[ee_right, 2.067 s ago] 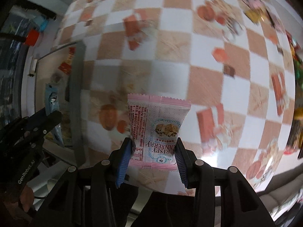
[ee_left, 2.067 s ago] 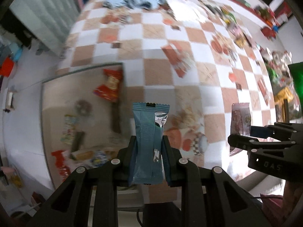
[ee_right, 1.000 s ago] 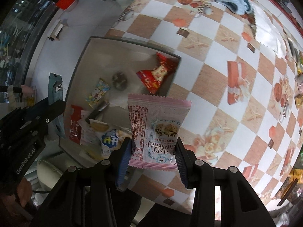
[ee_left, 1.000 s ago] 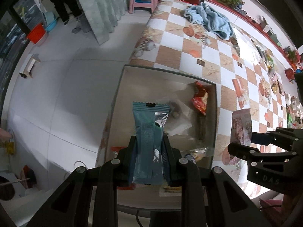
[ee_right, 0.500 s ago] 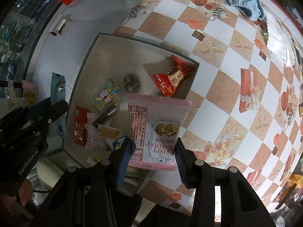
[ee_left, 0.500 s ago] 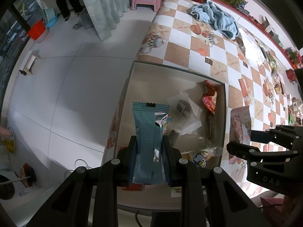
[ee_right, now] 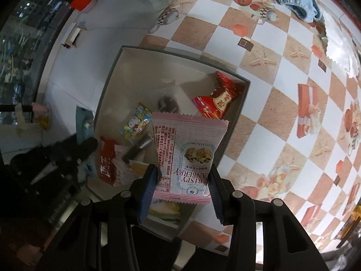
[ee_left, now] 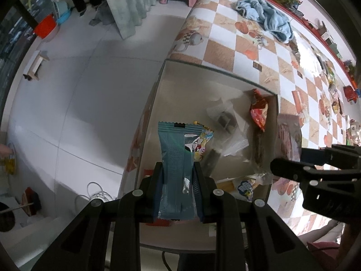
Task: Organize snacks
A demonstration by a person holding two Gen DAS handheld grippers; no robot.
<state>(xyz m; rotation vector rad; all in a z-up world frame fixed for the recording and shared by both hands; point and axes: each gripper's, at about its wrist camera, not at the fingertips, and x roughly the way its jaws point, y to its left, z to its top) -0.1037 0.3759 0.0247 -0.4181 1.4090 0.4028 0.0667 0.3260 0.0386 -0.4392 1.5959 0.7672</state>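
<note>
My left gripper [ee_left: 177, 192] is shut on a teal snack packet [ee_left: 174, 158] and holds it above the near left part of a grey open box [ee_left: 216, 72]. My right gripper [ee_right: 182, 194] is shut on a pink cranberry snack packet [ee_right: 185, 153] above the near right side of the same box [ee_right: 180, 53]. The box holds several snacks, among them a red packet [ee_right: 214, 99] and a yellow cartoon packet [ee_right: 135, 122]. The right gripper also shows in the left wrist view [ee_left: 315, 171], and the left gripper in the right wrist view [ee_right: 67, 155].
The box stands at the corner of a table with a brown and white checkered cloth [ee_right: 282, 85]. A blue towel [ee_left: 266, 18] lies at the far end. More snacks lie along the table's far right edge [ee_left: 336, 103]. White floor [ee_left: 79, 90] lies to the left.
Both grippers have moved left from over the tablecloth to over the box, still holding their packets, and have come a little closer to it in the last half second.
</note>
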